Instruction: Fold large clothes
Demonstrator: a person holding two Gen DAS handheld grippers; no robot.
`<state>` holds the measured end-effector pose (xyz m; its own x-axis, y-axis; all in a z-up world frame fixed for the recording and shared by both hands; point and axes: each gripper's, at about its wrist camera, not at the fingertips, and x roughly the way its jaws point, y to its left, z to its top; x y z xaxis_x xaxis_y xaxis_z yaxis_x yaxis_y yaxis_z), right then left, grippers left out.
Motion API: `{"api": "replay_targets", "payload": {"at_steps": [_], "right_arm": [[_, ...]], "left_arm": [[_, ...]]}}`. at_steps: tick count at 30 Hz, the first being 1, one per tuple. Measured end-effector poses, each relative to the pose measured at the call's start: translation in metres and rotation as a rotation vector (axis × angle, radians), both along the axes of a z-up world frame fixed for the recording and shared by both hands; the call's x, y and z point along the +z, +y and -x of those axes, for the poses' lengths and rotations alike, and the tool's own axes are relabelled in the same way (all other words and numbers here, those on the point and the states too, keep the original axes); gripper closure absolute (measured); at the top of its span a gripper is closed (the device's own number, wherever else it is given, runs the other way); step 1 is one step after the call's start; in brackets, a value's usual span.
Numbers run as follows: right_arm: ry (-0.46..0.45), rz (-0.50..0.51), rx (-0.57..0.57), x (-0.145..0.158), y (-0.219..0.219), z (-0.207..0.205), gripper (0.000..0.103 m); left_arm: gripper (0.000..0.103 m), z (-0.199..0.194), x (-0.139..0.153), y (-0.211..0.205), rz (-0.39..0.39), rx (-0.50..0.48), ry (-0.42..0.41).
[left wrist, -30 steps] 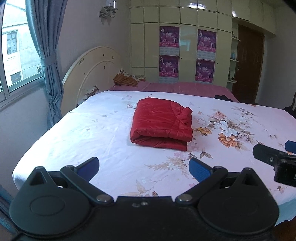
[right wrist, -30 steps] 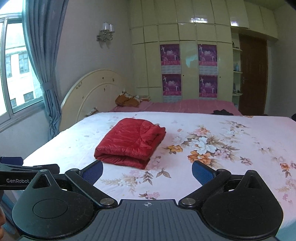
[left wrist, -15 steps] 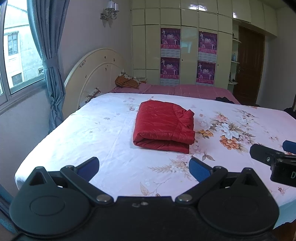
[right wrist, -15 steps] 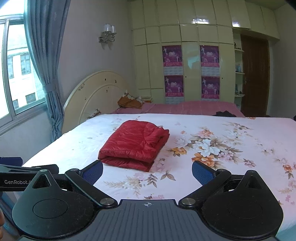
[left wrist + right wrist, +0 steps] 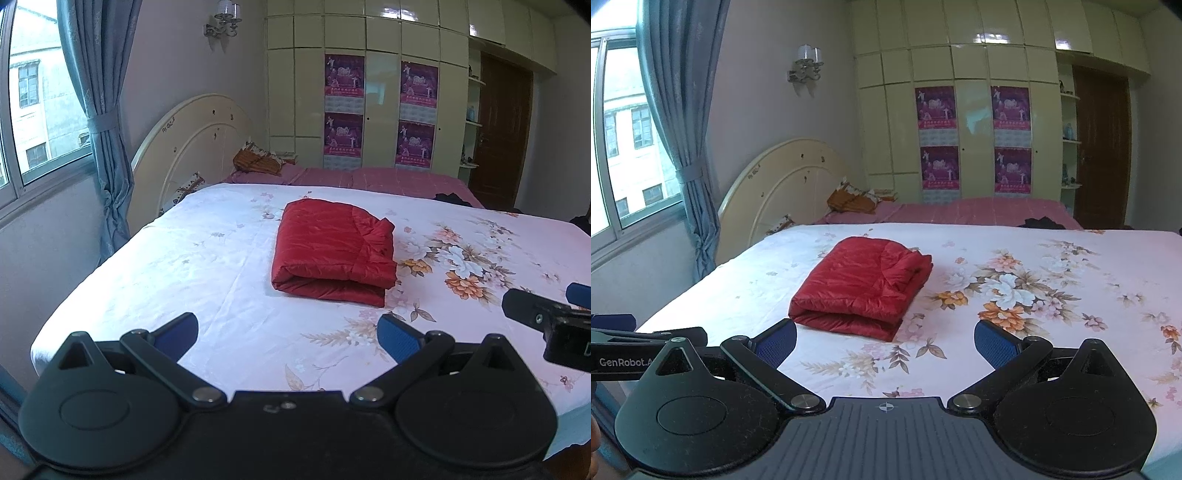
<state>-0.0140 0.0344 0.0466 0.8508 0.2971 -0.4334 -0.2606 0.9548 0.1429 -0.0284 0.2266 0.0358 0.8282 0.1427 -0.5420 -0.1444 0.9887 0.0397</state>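
**Folded red jacket on the bed, both hand-held grippers held clear**

Left wrist view. The left hand-held gripper (image 5: pixel 288 334) sits low in the frame, its blue-padded fingers (image 5: pixel 397 338) spread wide apart with nothing between them. Past them, a red jacket (image 5: pixel 332 251) lies folded into a thick rectangle on the bed (image 5: pixel 166 266), near the middle of the flowered sheet; the fold faces the camera, the loose edges bunch at the far right corner. The right hand-held gripper (image 5: pixel 546 317) pokes in from the right edge, cut off by the frame, so only one black finger and a bit of blue pad show. Behind the bed: a cream headboard (image 5: pixel 192 147), a second bed with a pink cover (image 5: pixel 388 181), a wardrobe (image 5: pixel 380 92) with four purple posters, text too small to read. A dark heap at the pink bed's right end is too small to make out.

Right wrist view. The right hand-held gripper (image 5: pixel 884 341) is also spread apart and empty, hovering over the near edge of the sheet. The jacket (image 5: pixel 864 288) lies ahead and left of centre, well clear of both pads. At the left edge, the left hand-held gripper (image 5: pixel 646 339) shows as a black bar with partly cut-off lettering. Curtain (image 5: pixel 683 129) and window on the left.
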Motion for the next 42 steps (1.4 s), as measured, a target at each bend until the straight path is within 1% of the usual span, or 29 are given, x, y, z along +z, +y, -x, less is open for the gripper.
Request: {"api": "replay_targets", "payload": {"at_steps": [16, 32, 35, 38, 42], "right_arm": [[0.013, -0.004, 0.001, -0.003, 0.001, -0.006, 0.002], [0.044, 0.001, 0.005, -0.009, 0.006, -0.02, 0.002], [0.052, 0.0, 0.005, -0.011, 0.007, -0.025, 0.002], [0.06, 0.001, 0.002, -0.014, 0.007, -0.032, 0.002], [0.082, 0.003, -0.011, -0.022, 0.004, -0.044, 0.002]], "left_arm": [[0.0, -0.009, -0.001, 0.004, 0.002, 0.001, 0.013], [0.0, -0.03, -0.011, 0.012, 0.021, -0.02, 0.055], [0.0, -0.035, -0.013, 0.012, 0.011, -0.045, 0.038], [0.003, -0.035, -0.015, 0.012, 0.007, -0.059, -0.031], [0.0, -0.056, -0.019, 0.016, 0.009, -0.038, -0.001]]}}
